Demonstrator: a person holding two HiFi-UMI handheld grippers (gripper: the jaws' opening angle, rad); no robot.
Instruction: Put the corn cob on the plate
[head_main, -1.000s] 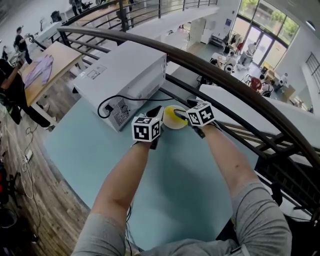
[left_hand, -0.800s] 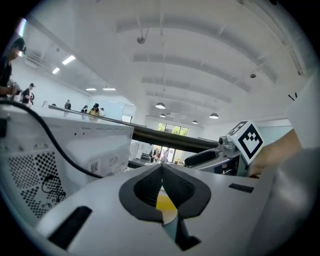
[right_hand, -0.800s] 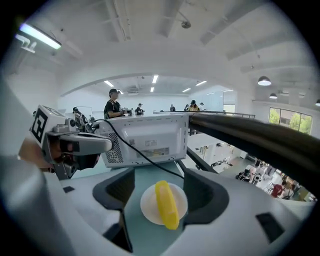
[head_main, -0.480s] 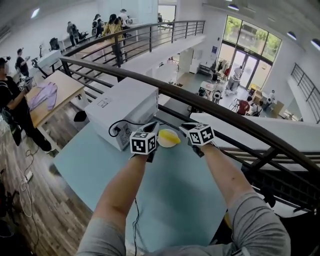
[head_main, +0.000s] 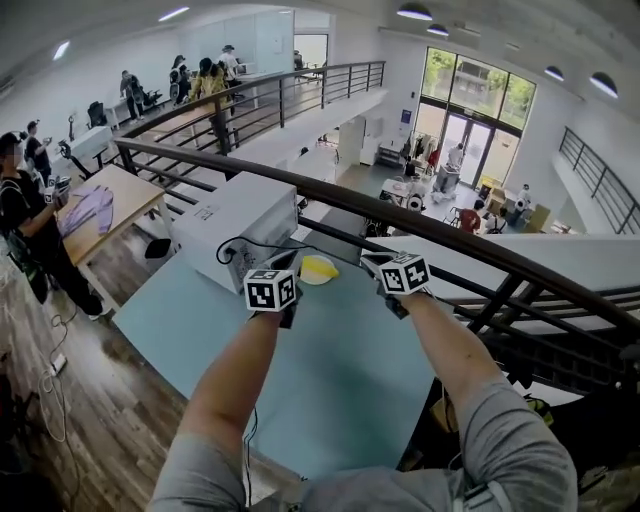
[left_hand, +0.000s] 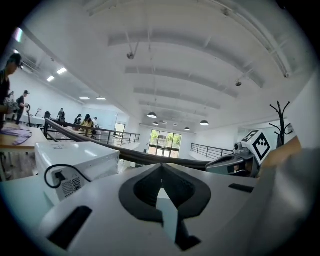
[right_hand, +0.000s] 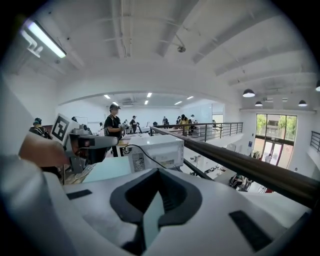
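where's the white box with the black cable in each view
Head view: the white box sits left of centre, at the far edge of the table.
Left gripper view: at the left edge, cable side facing the camera.
Right gripper view: at the centre, just above the fingers.
Shared landmark: the dark handrail runs right behind the box in all three.
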